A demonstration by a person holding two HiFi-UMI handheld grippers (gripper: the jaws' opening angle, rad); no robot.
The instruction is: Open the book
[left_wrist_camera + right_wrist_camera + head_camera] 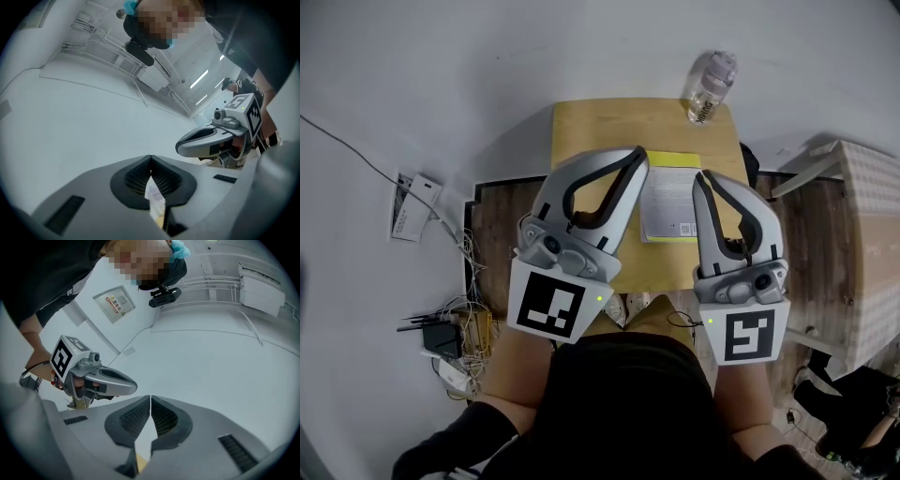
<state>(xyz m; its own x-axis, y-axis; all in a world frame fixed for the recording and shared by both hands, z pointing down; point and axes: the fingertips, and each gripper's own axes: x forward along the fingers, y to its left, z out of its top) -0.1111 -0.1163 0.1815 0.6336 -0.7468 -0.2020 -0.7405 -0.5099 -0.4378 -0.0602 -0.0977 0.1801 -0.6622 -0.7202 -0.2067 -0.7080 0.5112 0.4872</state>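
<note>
We read both claws as clenched on nothing: the left gripper [636, 156] and right gripper [701, 178] have their pads pressed together. In the head view they flank the book [667, 208], which lies closed on the small wooden table [591, 127]. Risk, as we judge it: shut tips can't catch the cover and may shove the book toward the bottle [711, 84] at the far edge, toppling it. Count: two grippers, one book, one table, one bottle.
</note>
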